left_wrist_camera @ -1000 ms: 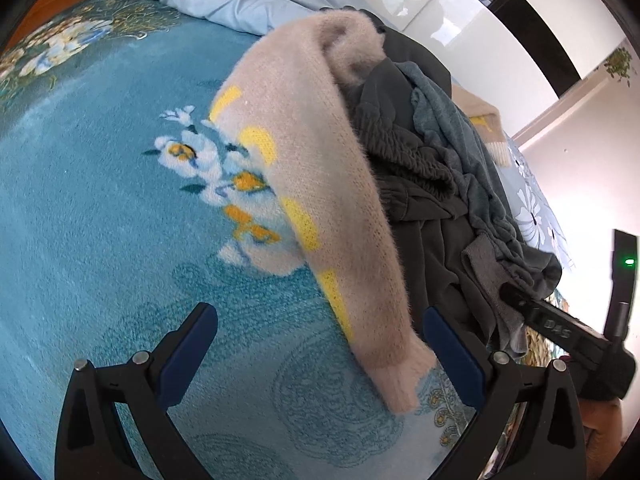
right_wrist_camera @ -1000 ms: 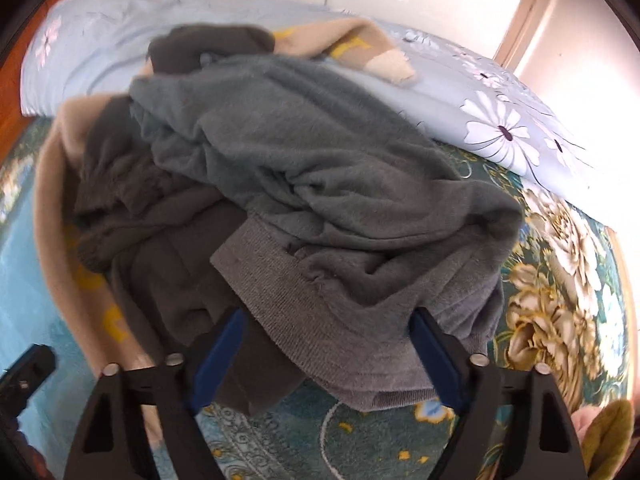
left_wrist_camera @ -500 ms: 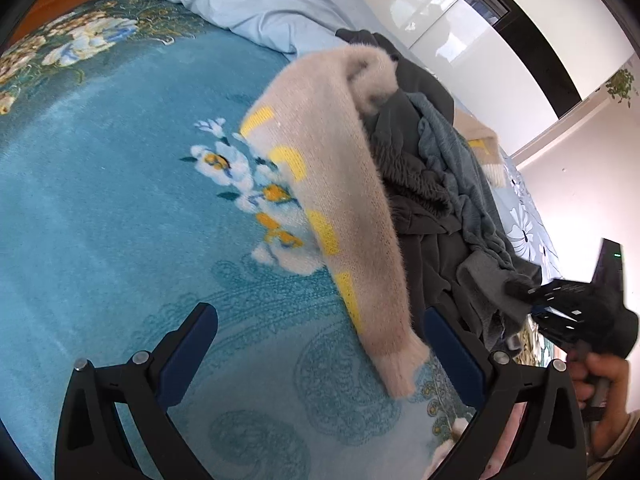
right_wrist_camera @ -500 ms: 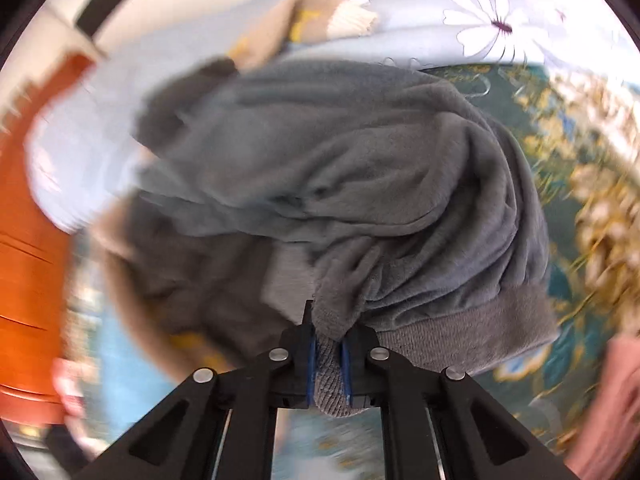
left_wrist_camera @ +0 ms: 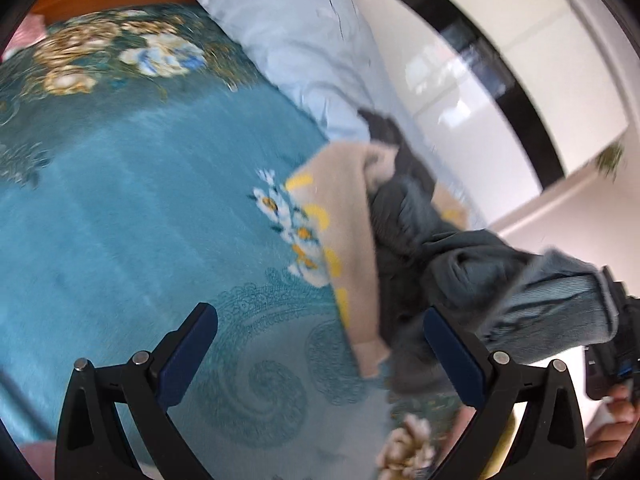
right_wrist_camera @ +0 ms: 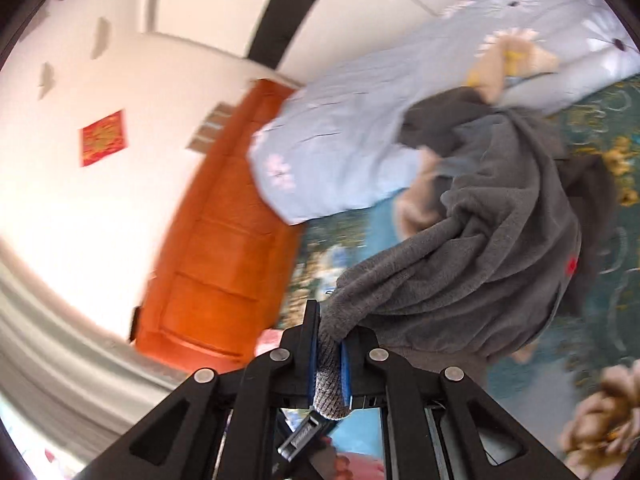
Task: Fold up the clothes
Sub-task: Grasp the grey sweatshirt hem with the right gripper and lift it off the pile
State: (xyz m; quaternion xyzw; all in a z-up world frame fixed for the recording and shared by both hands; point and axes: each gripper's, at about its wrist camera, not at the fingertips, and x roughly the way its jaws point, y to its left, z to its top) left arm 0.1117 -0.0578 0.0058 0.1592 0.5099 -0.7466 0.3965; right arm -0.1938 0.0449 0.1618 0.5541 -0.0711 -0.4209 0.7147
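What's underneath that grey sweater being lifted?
Under the grey sweater lie a darker garment and a beige sweater on the bedspread. Anything deeper in the pile is covered.

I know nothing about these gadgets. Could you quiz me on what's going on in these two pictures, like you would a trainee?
1. True or false: the right gripper is shut on the ribbed hem of the grey knitted sweater.
2. The open left gripper holds: A) the beige fuzzy sweater with yellow marks, B) nothing, C) the pale blue flowered pillow.
3. Fill in: the clothes pile lies on a ____ floral bedspread.

Key: 1 true; 2 B; 3 teal.
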